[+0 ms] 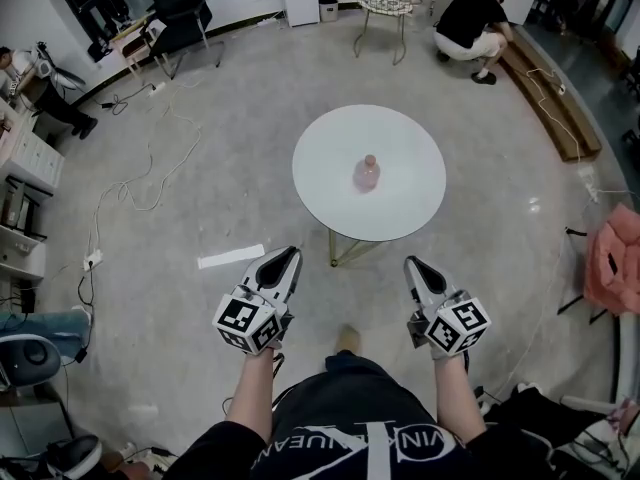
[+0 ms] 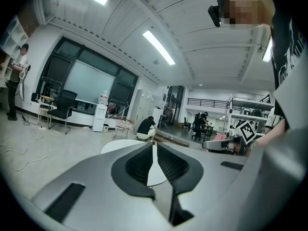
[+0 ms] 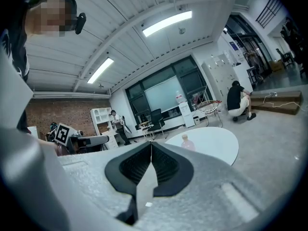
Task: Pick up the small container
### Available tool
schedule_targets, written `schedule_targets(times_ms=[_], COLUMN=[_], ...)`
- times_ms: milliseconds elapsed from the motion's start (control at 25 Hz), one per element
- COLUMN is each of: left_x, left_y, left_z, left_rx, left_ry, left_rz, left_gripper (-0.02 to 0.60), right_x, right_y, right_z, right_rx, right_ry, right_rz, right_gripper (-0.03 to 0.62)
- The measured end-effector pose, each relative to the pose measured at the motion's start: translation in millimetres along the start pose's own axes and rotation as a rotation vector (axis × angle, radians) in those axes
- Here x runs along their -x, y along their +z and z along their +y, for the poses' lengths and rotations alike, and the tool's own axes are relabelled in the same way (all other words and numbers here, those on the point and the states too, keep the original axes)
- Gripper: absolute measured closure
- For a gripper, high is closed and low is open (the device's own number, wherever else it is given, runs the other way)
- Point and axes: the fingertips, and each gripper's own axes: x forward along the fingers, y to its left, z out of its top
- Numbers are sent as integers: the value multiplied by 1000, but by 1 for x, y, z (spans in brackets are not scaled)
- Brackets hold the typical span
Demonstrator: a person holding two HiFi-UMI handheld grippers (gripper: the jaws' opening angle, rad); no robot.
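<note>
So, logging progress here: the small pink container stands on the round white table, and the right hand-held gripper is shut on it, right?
Not quite. The small pink container stands on the round white table, but the right hand-held gripper is shut on nothing, well short of the table, as the head view shows.

Tabletop (image 1: 400, 183): round and white, on thin splayed legs, standing alone in the open room.
On it: a single small container (image 1: 367, 173), a pink-tinted bottle with a pale cap, upright near the centre.
Floor (image 1: 230, 168): grey and glossy; white cables (image 1: 97, 230) trail across it, and a white strip (image 1: 231, 257) lies flat near the table.
</note>
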Motion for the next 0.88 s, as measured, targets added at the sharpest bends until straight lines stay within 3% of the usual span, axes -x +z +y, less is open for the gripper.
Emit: schedule_targets(times_ms=[280, 880], left_x=[-18, -32], left_y=[15, -4], left_z=[9, 12], left_rx=[-10, -2], left_ry=[29, 32], left_rz=[-2, 40], left_gripper=[551, 551], right_x=[-20, -30], right_y=[12, -11], right_z=[-16, -36], right_rx=[-10, -65], right_ry=[33, 34], right_rz=[16, 45], right_gripper=[588, 588])
